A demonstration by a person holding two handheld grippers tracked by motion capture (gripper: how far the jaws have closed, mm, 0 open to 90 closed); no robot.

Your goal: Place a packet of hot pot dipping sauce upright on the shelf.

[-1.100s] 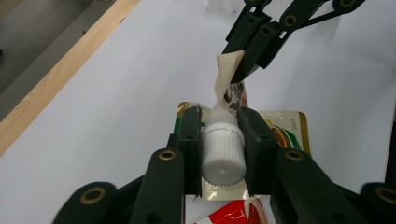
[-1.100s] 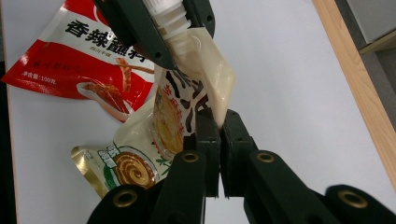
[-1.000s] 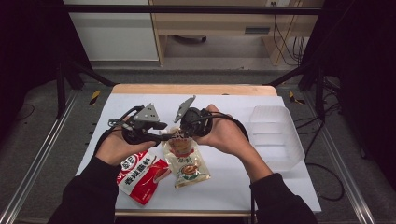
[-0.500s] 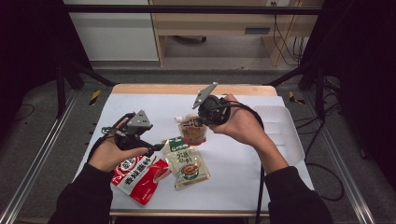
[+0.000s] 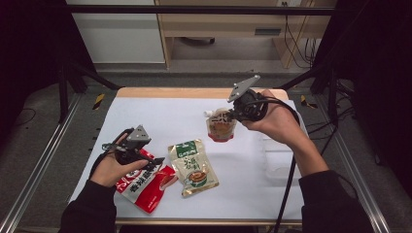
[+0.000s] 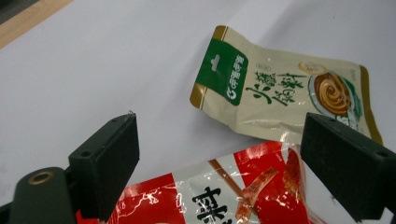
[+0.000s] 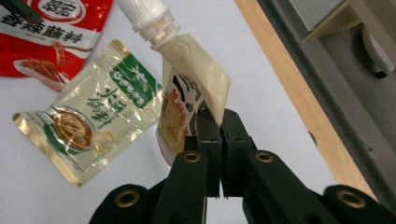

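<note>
My right gripper (image 5: 234,115) is shut on the edge of a cream spouted pouch (image 5: 221,127), which hangs in the air over the far middle of the table. In the right gripper view the jaws pinch the pouch (image 7: 187,107) below its white cap. My left gripper (image 5: 145,162) hovers low at the front left, over a red sauce pouch (image 5: 145,187). Its jaws have just been opening and stand wide (image 6: 224,168), pressing on nothing; the red pouch (image 6: 210,196) lies on the table beneath them. A green and beige pouch (image 5: 192,167) lies flat beside the red one.
A clear plastic container (image 5: 279,162) stands at the table's right side, under my right forearm. The white table sheet (image 5: 165,116) ends in a wooden edge (image 5: 184,92) at the back. Dark frame rails run along both sides.
Both grippers were together at the spouted pouch. My right gripper has carried it up and to the right; the left has parted from it, sunk to the front left over the red pouch and opened.
</note>
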